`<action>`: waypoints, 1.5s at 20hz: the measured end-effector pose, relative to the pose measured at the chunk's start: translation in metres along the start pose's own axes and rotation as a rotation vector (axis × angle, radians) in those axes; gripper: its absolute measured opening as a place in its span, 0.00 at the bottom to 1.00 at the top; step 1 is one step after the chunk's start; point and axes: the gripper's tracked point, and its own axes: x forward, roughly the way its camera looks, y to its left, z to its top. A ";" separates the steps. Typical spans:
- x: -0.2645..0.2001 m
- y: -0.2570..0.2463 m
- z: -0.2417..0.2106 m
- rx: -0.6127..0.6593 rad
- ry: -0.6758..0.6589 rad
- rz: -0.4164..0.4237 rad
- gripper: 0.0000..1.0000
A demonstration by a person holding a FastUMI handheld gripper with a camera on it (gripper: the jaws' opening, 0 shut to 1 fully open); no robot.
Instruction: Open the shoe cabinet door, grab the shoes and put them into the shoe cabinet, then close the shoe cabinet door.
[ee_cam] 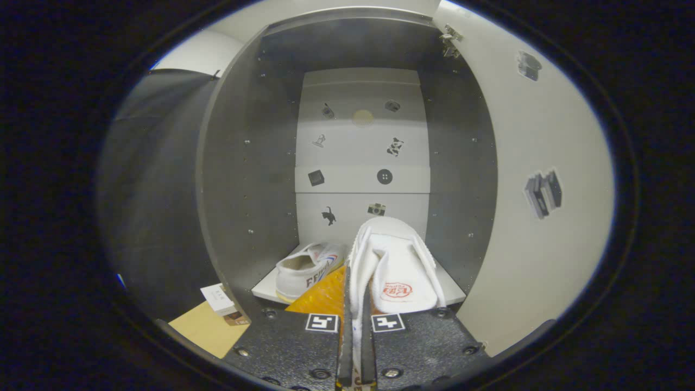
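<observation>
My gripper (355, 320) is shut on the side wall of a white canvas shoe (399, 271), pinched between both fingers. The shoe points forward into the open shoe cabinet (244, 163), its toe over the bottom shelf (269, 285), its insole with a red stamp facing up. A second white shoe (307, 269) lies on that shelf, left of the held one, on its sole with its yellow underside partly showing. The cabinet door (543, 179) stands swung open on the right, a hinge (449, 42) at its top.
The cabinet's back panel (362, 157) carries several small stickers. Dark side walls close in left and right. Left of the cabinet, a small white box (218, 298) rests on a tan floor patch (203, 328). The black booth cloth (152, 190) hangs at the left.
</observation>
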 end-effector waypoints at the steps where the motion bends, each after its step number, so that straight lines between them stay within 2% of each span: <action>1: 0.011 -0.001 0.007 0.004 -0.009 -0.007 0.09; 6: 0.071 -0.014 0.017 -0.018 0.016 -0.062 0.09; 10: 0.119 -0.021 0.005 -0.071 0.052 -0.097 0.09; 14: 0.154 -0.024 -0.016 -0.048 0.131 -0.108 0.09; 18: 0.165 -0.024 -0.028 -0.024 0.213 -0.113 0.09; 25: 0.177 -0.018 -0.052 0.099 0.387 -0.121 0.09; 30: 0.175 -0.018 -0.054 0.107 0.440 -0.172 0.12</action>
